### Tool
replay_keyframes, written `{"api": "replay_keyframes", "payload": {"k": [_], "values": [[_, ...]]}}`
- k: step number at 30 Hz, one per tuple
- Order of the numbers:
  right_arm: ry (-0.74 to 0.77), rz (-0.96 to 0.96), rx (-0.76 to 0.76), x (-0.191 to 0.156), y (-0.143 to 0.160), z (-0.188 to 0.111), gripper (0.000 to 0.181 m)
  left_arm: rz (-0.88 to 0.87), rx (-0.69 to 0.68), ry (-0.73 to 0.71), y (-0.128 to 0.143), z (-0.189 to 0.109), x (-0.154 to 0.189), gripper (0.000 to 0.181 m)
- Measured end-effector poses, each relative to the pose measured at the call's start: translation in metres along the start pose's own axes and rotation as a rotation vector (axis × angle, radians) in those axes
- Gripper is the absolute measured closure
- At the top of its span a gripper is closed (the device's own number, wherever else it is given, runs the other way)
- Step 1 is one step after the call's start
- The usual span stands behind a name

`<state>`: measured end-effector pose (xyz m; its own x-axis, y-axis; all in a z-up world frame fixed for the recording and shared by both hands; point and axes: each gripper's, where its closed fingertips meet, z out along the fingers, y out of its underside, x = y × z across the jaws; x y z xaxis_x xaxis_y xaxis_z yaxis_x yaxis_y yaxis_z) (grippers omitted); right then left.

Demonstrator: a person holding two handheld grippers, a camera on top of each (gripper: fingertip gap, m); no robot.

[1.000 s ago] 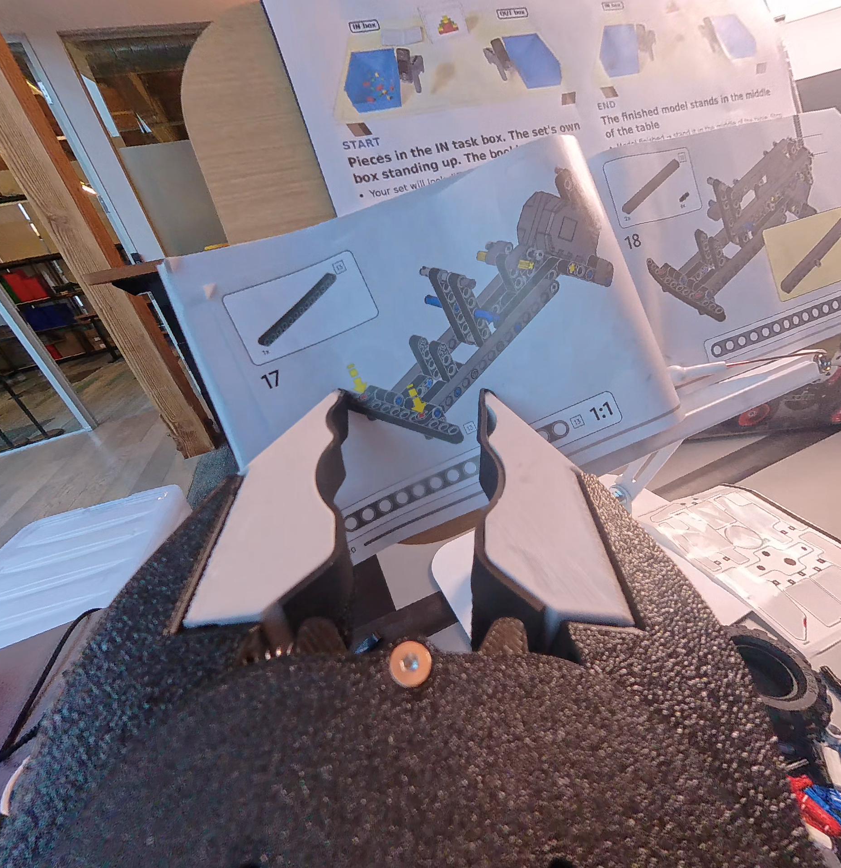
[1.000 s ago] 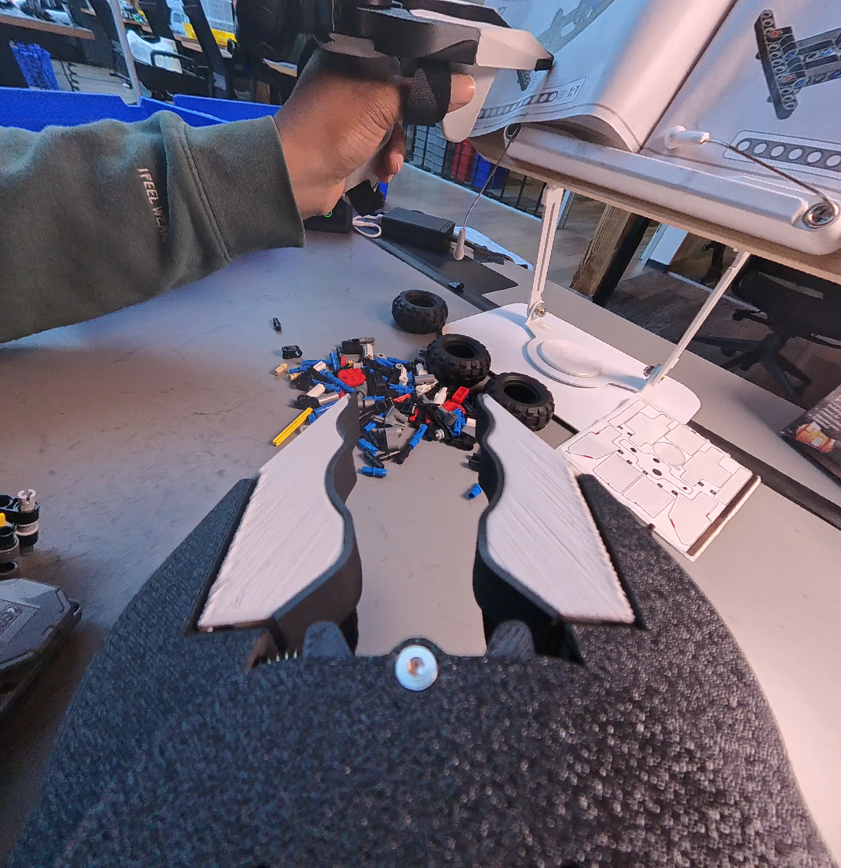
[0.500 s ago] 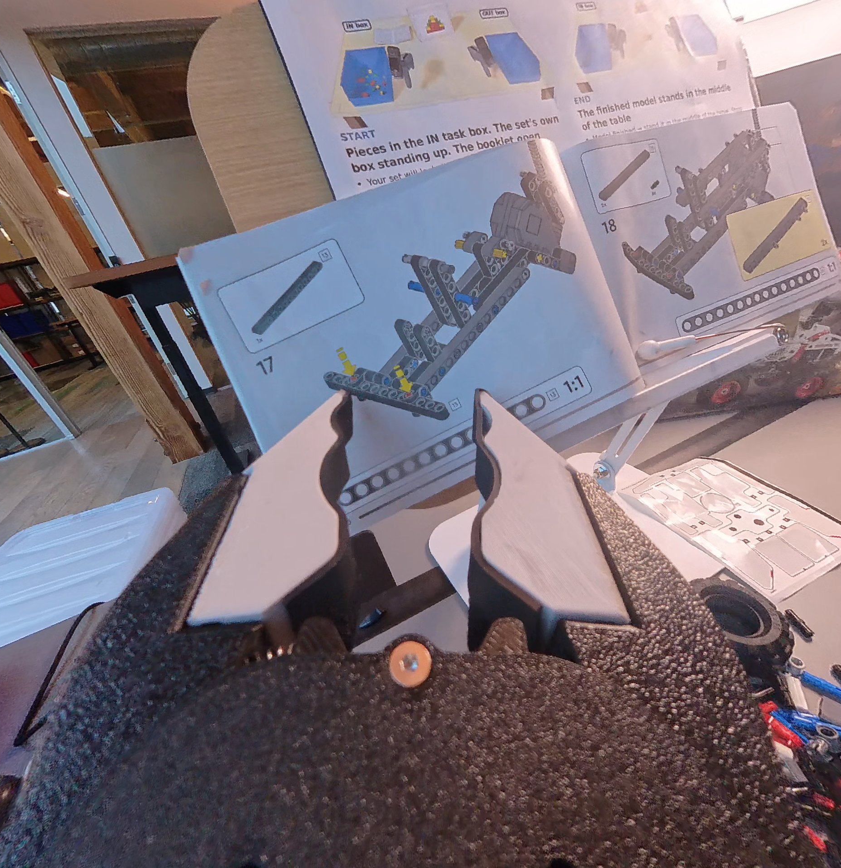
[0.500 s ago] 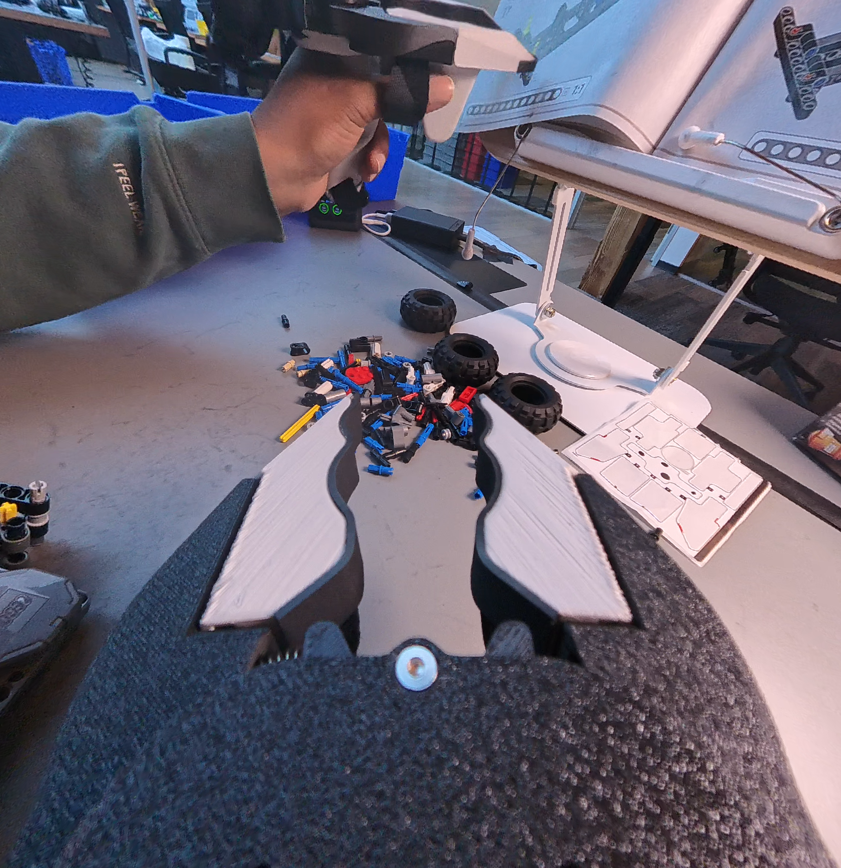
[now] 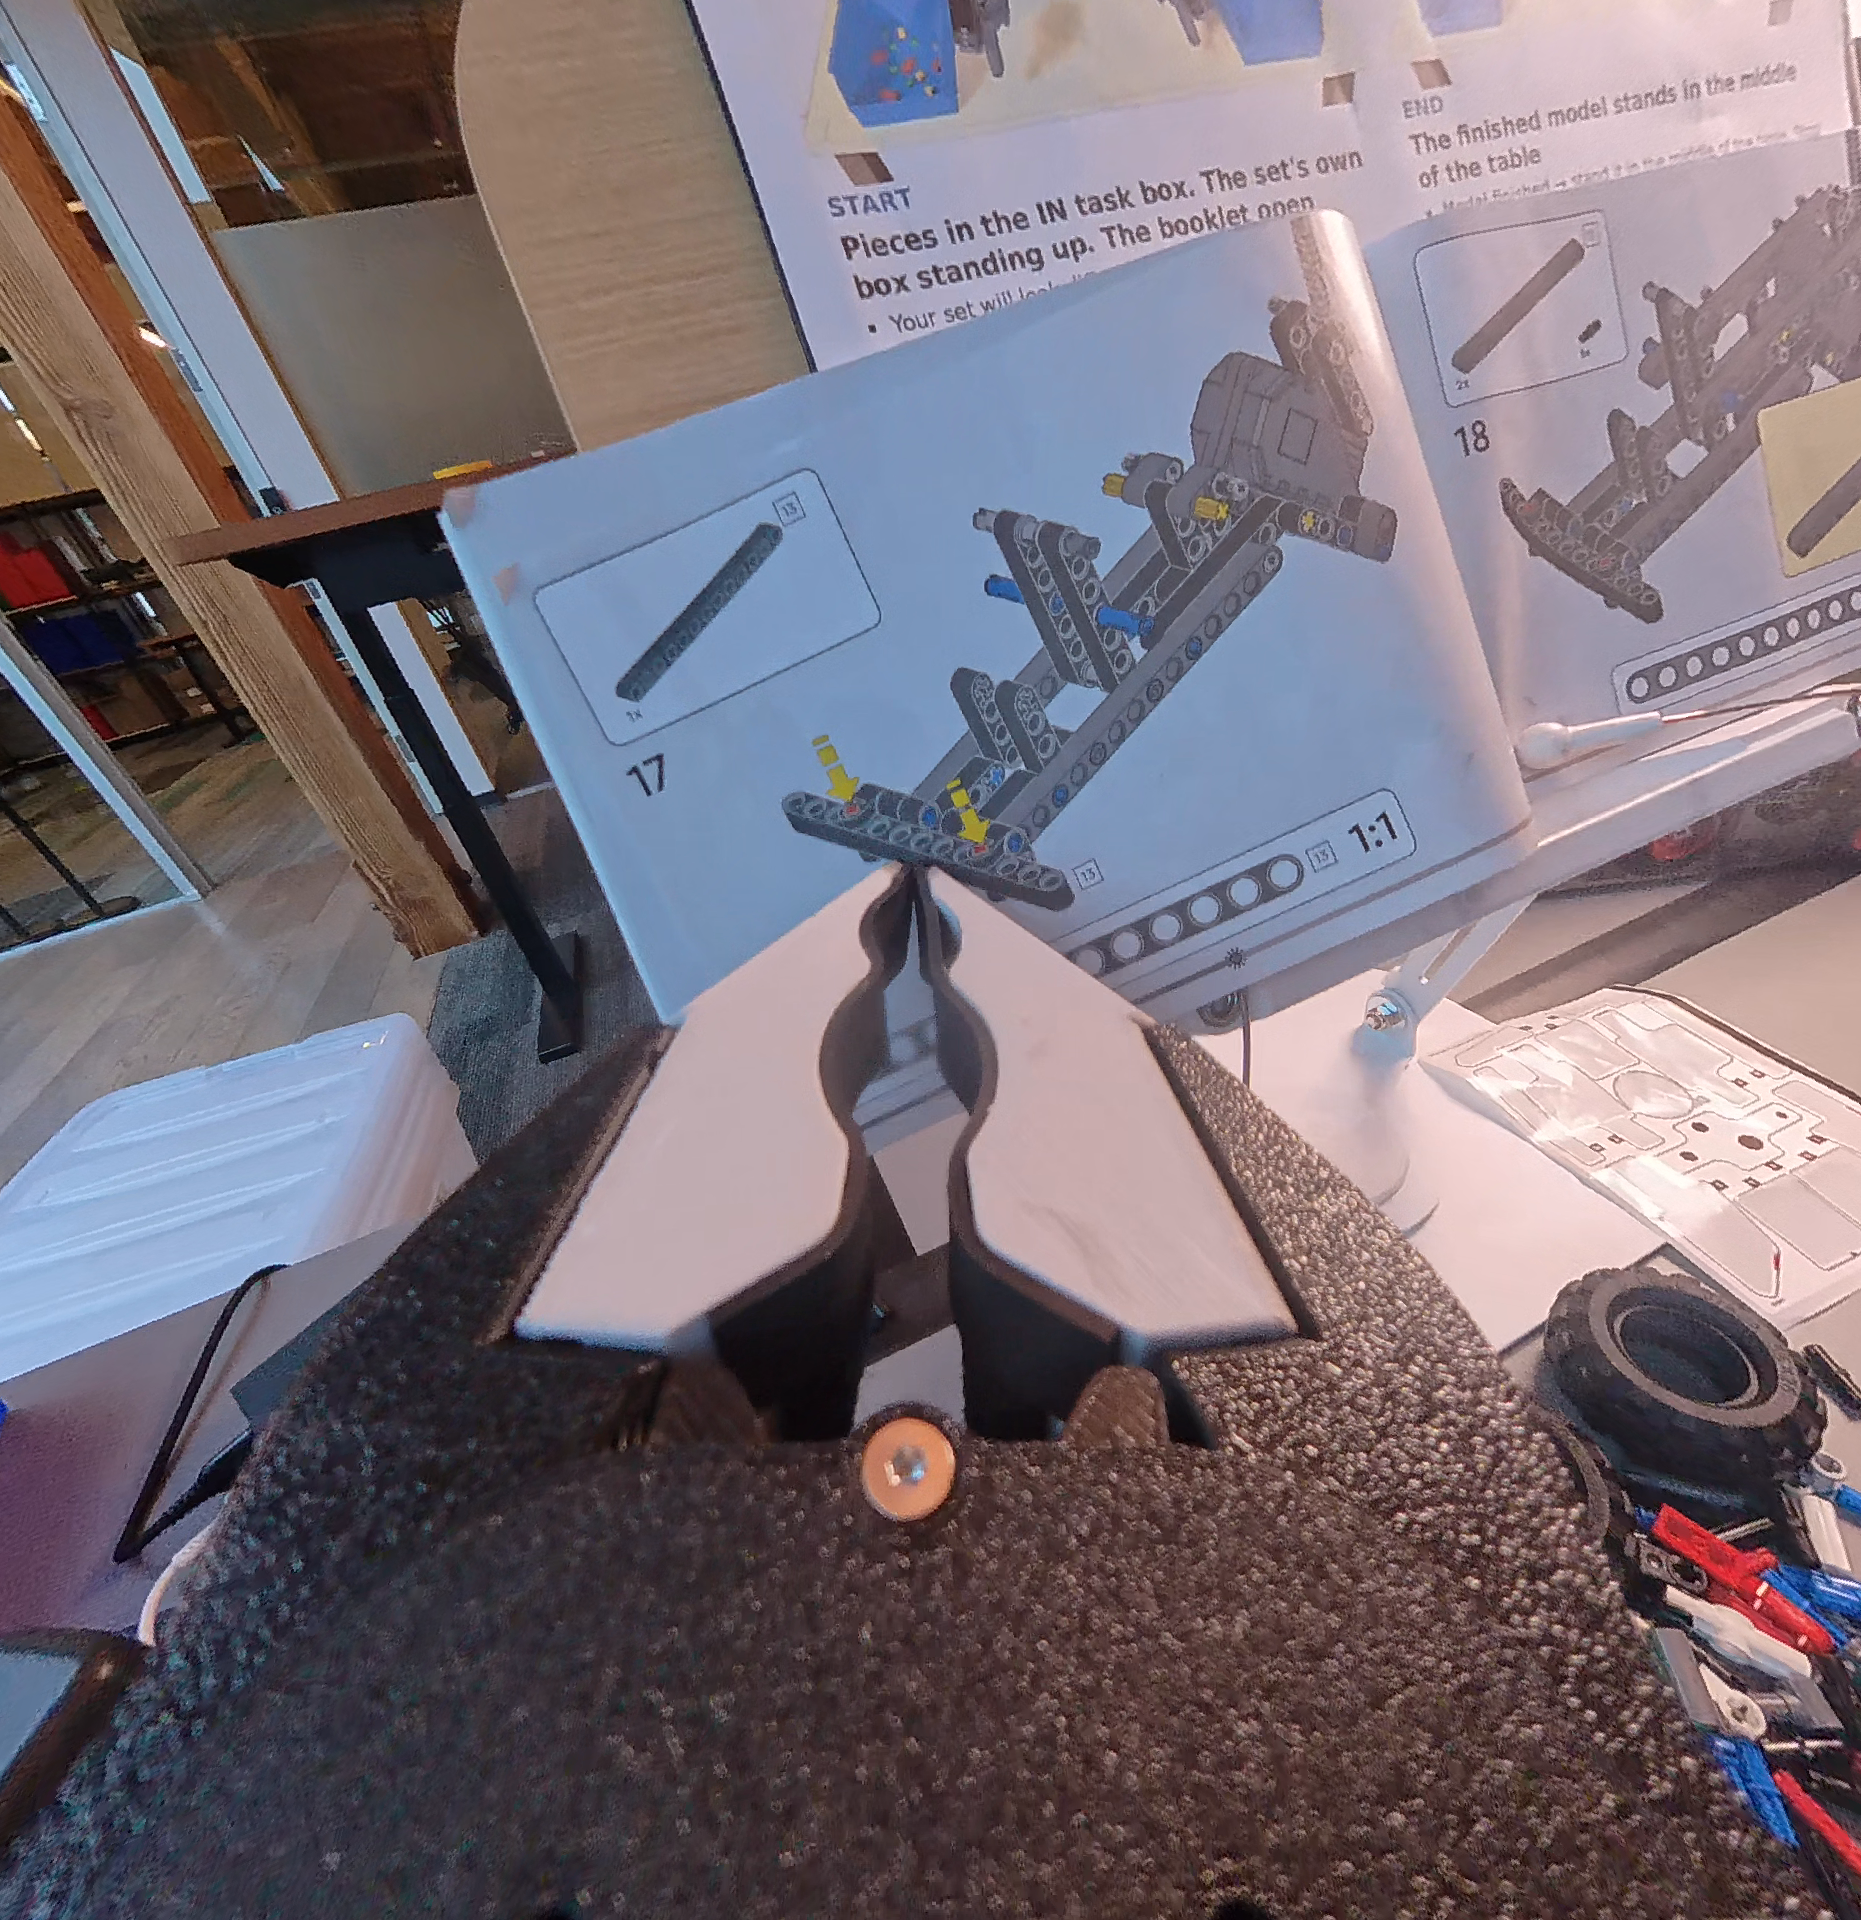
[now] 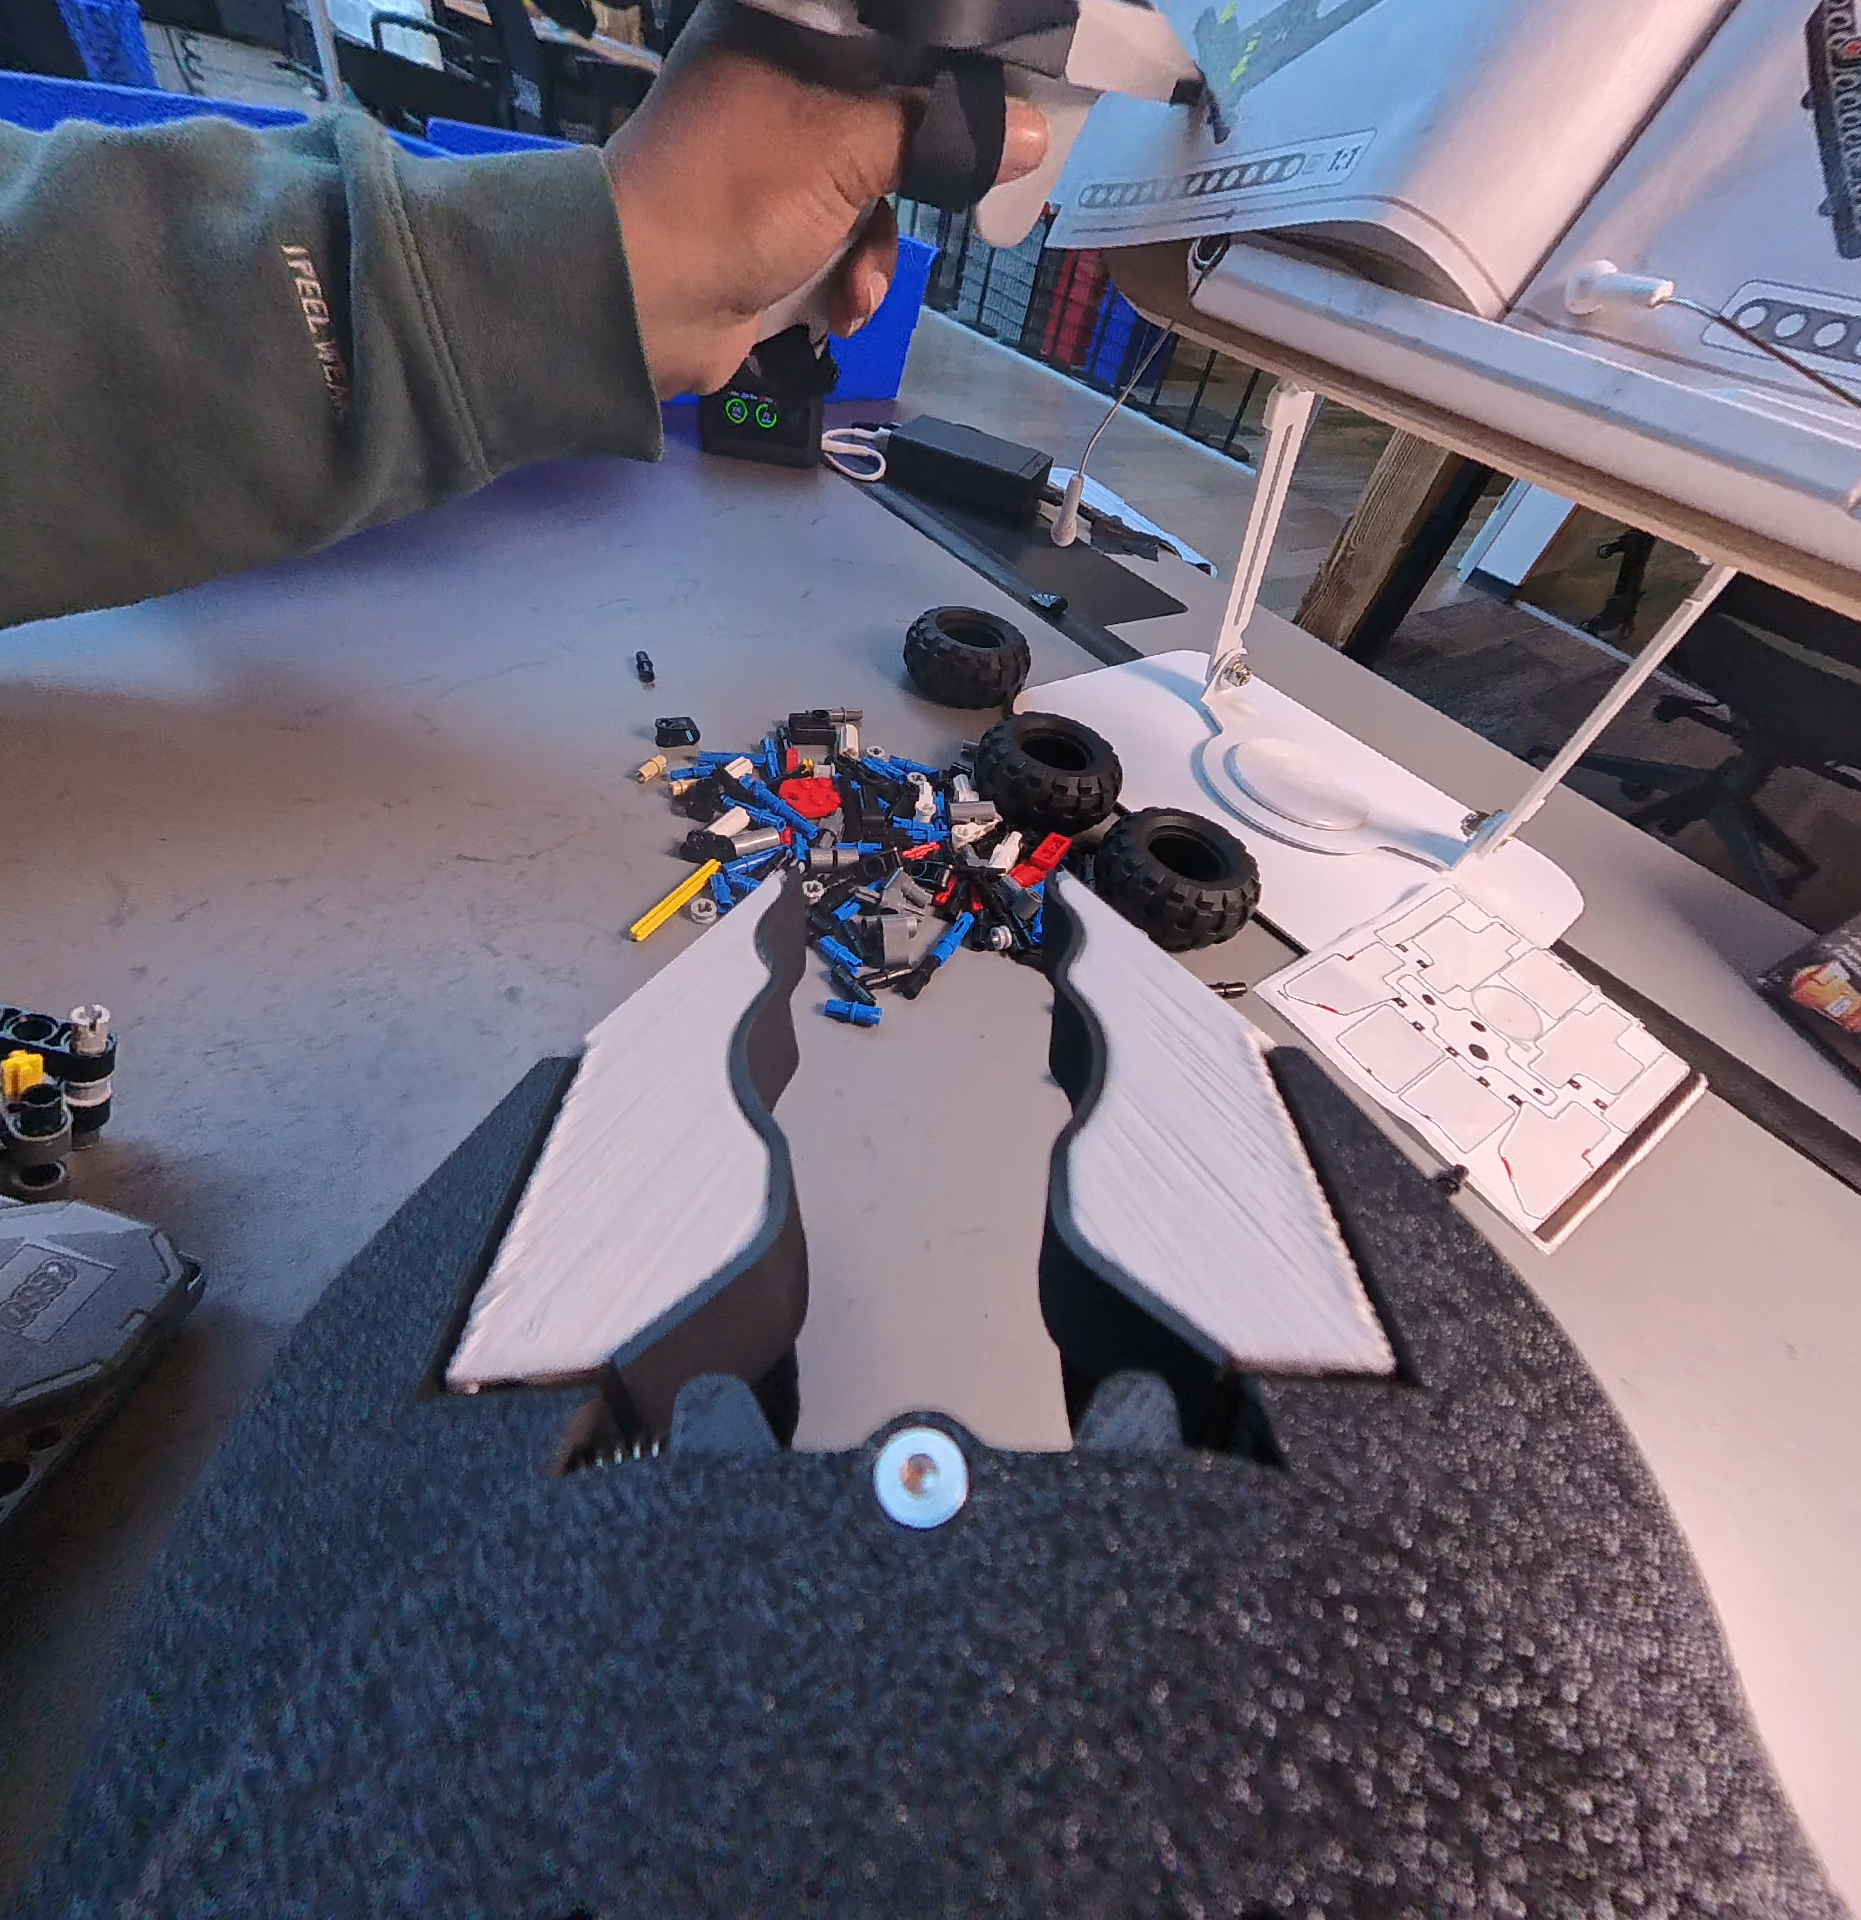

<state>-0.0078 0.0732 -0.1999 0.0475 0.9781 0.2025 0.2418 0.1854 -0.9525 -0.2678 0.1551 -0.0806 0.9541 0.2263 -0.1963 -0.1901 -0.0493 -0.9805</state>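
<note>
Starting at the left: there's a half-built black beam assembly point(image 6: 38, 1081) with a yellow pin, parked at the desk point(image 6: 386, 831) edge next to a dark grey shell part point(image 6: 64, 1320), out of the way of the loose stuff. Above that, a sleeved hand point(image 6: 760, 208) holds the left tongs point(image 5: 913, 878) up at the open instruction booklet point(image 5: 1009, 644). It sits tilted on a white stand point(image 6: 1310, 800), probably so the pages face whoever's building. The left tongs are pinched together right at the page's lower edge. Whether paper is actually caught between the tips, I can't tell.

The right tongs point(image 6: 921, 904) hang over the desk with the fingers well apart, gripping nothing, pointed at the pile of small pins and connectors point(image 6: 864, 842) (blue, black, red, one yellow axle). Three knobby black tyres point(image 6: 1051, 774) sit along the pile's far and right side, touching the stand's base. Further right lies a white sticker sheet point(image 6: 1477, 1049).

Versus half a second ago: the left tongs were wide open and have now closed, and they've moved in closer to the booklet. The right tongs look the same, just drifted a little nearer the pile.
</note>
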Motion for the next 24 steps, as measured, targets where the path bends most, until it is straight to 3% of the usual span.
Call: {"api": "replay_keyframes", "payload": {"k": [4, 8, 11, 16, 19, 24], "values": [[-0.005, 0.0, 0.003, -0.001, -0.001, -0.001, 0.137, -0.015, 0.001, 0.035, 0.004, -0.009, 0.006, 0.181], [-0.002, 0.011, 0.017, -0.001, -0.005, -0.004, 0.138, -0.053, 0.079, 0.153, -0.023, -0.038, 0.021, 0.173], [-0.001, 0.026, 0.03, 0.0, -0.008, -0.006, 0.138, -0.104, 0.149, 0.264, -0.049, -0.07, 0.036, 0.154], [-0.012, 0.026, 0.061, -0.005, -0.019, -0.01, 0.138, -0.162, 0.269, 0.347, -0.08, -0.136, 0.051, 0.106], [-0.038, 0.003, 0.076, -0.013, -0.025, -0.012, 0.138, -0.195, 0.223, 0.44, -0.071, -0.169, 0.072, 0.095], [-0.12, -0.044, 0.067, -0.031, -0.031, -0.016, 0.142, -0.215, 0.041, 0.699, -0.023, -0.226, 0.127, 0.108]]}}
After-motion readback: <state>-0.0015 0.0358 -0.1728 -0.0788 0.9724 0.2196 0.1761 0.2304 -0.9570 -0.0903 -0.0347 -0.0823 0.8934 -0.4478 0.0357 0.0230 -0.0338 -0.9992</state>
